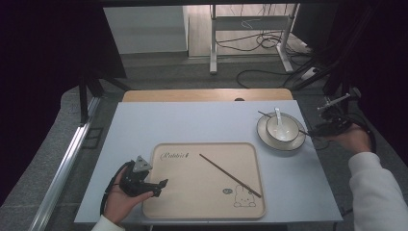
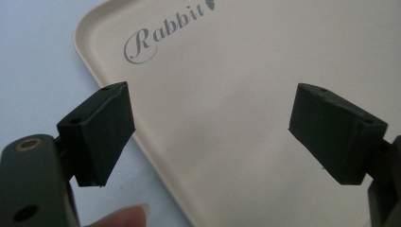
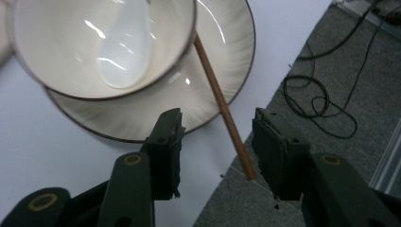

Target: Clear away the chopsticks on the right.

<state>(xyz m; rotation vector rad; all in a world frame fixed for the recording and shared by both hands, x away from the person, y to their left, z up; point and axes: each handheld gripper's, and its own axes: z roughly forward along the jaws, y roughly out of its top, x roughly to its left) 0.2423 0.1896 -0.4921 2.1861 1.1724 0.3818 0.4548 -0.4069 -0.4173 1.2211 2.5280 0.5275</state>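
The right gripper is open, with the chopstick end between its jaws, pointing straight away from it.

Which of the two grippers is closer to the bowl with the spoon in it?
Right. The right gripper sits just beside the bowl; the left gripper is far off at the tray's near-left corner.

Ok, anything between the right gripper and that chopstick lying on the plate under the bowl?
Nothing visible. In the right gripper view the chopstick runs out from under the bowl, across the plate, and its free end already sits in the gap of the open right gripper, untouched by either jaw.
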